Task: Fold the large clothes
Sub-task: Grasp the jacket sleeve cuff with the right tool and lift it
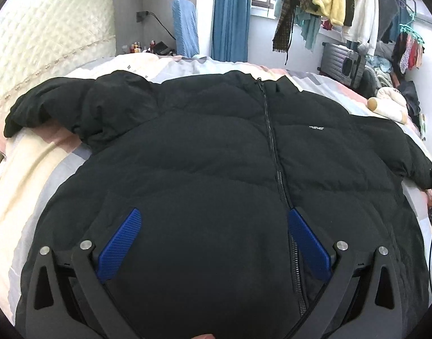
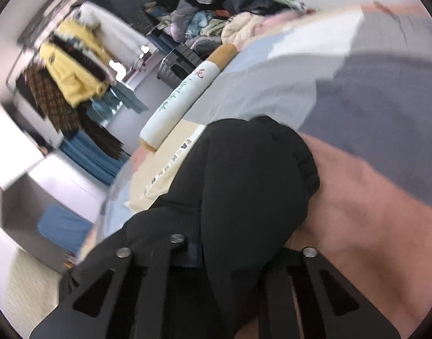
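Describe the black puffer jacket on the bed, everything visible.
The black puffer jacket lies front-up, spread flat on the pastel patchwork bedspread. Matte quilted fabric, puffy. Its black zipper looks closed, with small white chest lettering. One sleeve stretches toward the headboard. The left claw is open above the hem; the right claw is clamped on the other sleeve's cuff.

We find a small white printed label (image 1: 315, 128) on the chest of the black jacket (image 1: 216, 155), too small to read; a long cigarette-shaped pillow (image 2: 187, 96) on the bed carries a red character and green handwriting we cannot read; blurred block letters (image 2: 170, 166) mark the bedding.
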The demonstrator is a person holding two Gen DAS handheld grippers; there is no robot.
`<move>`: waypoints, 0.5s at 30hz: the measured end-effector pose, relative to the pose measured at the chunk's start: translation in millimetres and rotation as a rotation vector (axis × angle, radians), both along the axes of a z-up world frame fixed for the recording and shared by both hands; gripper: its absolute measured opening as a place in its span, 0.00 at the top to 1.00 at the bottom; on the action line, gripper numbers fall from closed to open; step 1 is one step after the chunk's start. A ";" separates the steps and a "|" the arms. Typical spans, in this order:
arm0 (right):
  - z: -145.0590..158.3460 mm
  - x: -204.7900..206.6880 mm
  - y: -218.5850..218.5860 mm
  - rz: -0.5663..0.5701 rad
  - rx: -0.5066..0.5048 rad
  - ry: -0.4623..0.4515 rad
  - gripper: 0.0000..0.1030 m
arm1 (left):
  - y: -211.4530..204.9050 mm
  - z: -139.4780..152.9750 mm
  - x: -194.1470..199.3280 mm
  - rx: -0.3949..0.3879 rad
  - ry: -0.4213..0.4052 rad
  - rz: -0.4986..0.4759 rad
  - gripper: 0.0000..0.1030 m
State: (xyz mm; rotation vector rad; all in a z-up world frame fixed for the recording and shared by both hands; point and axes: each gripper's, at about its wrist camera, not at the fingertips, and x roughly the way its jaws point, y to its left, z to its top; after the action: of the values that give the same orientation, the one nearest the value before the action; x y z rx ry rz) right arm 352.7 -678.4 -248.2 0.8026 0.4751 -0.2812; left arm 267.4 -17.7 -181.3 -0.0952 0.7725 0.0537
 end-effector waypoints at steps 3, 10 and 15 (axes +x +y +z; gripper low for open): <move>22.8 -2.2 3.7 -0.020 -0.074 0.042 0.95 | 0.9 3.7 -3.3 -0.003 0.002 -0.006 0.00; 100.1 -32.0 7.5 -0.100 -0.175 0.009 0.98 | 11.7 17.2 -10.4 0.024 -0.022 -0.008 0.00; 166.0 -40.2 33.0 -0.074 -0.255 -0.035 0.99 | 21.9 34.6 -27.1 0.019 -0.055 -0.033 0.00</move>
State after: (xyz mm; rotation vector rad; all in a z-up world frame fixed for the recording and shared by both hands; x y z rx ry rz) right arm 312.5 -645.4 -82.2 0.5760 0.3685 -0.3880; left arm 240.3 4.2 -146.8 -0.0652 0.7180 0.0274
